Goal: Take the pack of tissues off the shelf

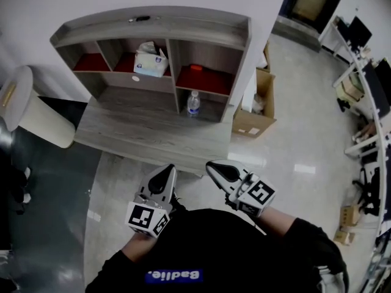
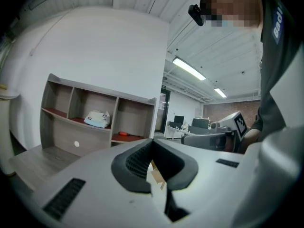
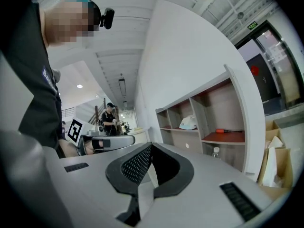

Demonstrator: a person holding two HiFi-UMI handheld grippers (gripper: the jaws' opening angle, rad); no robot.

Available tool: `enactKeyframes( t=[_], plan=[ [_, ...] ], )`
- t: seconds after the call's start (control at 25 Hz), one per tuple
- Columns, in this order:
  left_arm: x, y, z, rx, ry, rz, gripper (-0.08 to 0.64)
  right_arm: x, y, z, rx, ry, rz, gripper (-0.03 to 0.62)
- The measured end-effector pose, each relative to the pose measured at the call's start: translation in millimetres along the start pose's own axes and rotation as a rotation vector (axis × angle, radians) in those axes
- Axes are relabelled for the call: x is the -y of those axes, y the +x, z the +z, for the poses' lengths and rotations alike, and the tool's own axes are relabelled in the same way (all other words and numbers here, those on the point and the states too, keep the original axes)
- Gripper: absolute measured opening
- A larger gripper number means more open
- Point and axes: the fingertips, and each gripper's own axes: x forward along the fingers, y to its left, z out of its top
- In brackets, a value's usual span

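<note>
White wall, glossy tiled floor, and a grey wooden bench (image 1: pixel 140 130) pushed up against it with a shelf (image 1: pixel 174 32) standing on top. The pack of tissues (image 1: pixel 150 60) sits up at eleven o'clock in the head view, in the middle upper compartment. A water bottle (image 1: pixel 193 103) stands at twelve, one level lower, under a small red thing (image 1: pixel 195 68). A cardboard box (image 1: pixel 256 105) is on the floor at two. Down at six, the left gripper (image 1: pixel 166 173) and the right gripper (image 1: pixel 215 168) hover side by side, short of the bench edge and well apart from the tissues. Both pairs of jaws are pressed together with nothing between them.
</note>
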Motion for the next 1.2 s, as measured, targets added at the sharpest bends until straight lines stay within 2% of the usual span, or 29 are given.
enactKeyframes(
  t=[0.4, 0.8, 1.2],
  plan=[
    [-75.3, 26.4, 27.0, 0.023, 0.024, -0.093, 0.002, 17.0, 79.3, 17.0, 0.007, -0.013, -0.070, 0.031],
    [-142.5, 34.3, 42.0, 0.007, 0.051, -0.184, 0.002, 24.1, 149.7, 26.5, 0.031, -0.016, -0.153, 0.031],
    [-183.5, 47.9, 49.2, 0.012, 0.074, -0.195, 0.002, 30.6, 176.5, 20.1, 0.004, -0.004, -0.192, 0.031]
  ],
)
